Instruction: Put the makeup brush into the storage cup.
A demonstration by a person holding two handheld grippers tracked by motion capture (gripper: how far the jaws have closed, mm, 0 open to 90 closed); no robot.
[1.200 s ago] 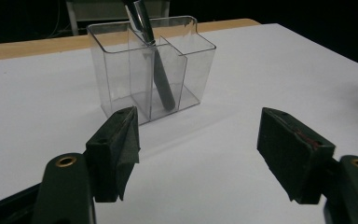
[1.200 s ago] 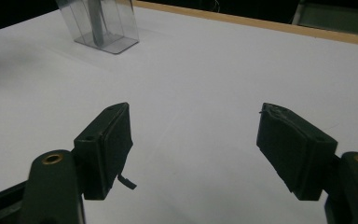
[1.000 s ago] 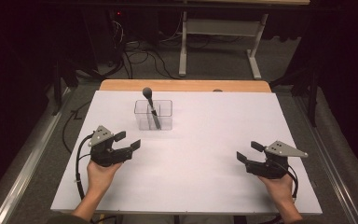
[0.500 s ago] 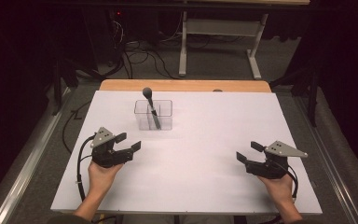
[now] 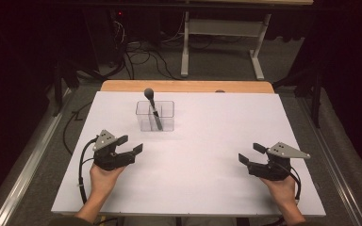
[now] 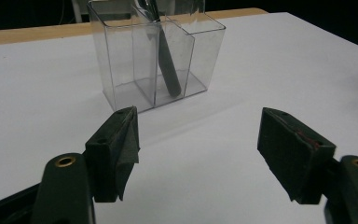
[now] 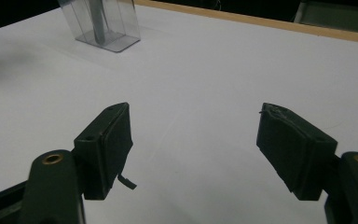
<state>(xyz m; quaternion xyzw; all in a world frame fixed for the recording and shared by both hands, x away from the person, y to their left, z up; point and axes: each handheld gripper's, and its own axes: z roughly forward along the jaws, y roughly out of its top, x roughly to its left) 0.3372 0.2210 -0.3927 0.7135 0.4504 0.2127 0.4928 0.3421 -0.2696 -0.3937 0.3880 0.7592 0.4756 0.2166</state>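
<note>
Nothing has moved since the earlier frames: both hands rest where they were on the white bench (image 5: pixel 207 188), which suggests the work has not begun and the reach is yet to come. At lower left of the high view, the left gripper (image 5: pixel 133 144) lies low over the bench with its jaws wide apart and nothing between them; the left gripper view looks along them toward the clear divided holder (image 6: pixel 154 56), near but not touched. At upper centre-left of the high view the holder (image 5: pixel 155 116) stands upright, and the dark round-headed utensil (image 5: pixel 152 106) leans in it, handle down in a middle compartment, head above the rim. At lower right, the right gripper (image 5: pixel 250 153) likewise rests with jaws open and empty, well apart from the holder, which appears at upper left of the right gripper view (image 7: pixel 103 23). Bare bench lies between each gripper and the holder; the holder's thin walls around the handle are the only hindrance to a grasp, so the exposed head looks the easier approach.
</note>
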